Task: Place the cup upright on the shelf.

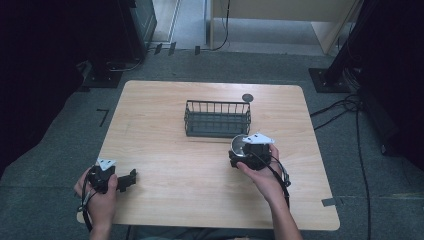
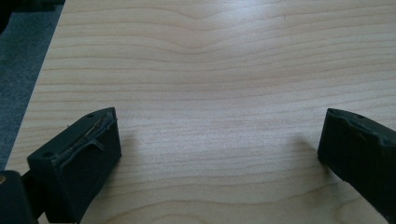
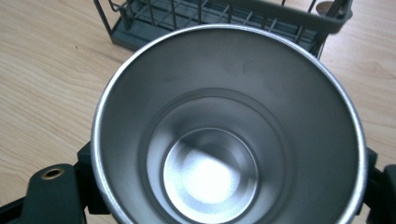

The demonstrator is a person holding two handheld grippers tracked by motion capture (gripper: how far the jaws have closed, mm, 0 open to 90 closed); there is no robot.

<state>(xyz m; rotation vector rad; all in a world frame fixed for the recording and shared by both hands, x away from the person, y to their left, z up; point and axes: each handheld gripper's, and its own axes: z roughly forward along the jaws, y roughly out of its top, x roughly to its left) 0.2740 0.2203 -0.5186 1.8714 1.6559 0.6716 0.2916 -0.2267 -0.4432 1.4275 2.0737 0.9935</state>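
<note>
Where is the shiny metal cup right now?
In the high view, the metal cup is on the right side of the table, held in the right hand-held gripper, just in front of the wire basket.

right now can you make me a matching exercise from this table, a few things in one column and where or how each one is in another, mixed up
Things:
1. shiny steel cup
2. dark wire basket
3. left gripper
4. small round dark disc

States:
a. jaws wide apart over bare wood
b. lies on the table just behind the basket's far right corner
c. held between the right gripper's jaws, its mouth facing the camera
d. stands empty near the middle of the table

Pairs: 1-c, 2-d, 3-a, 4-b
</note>
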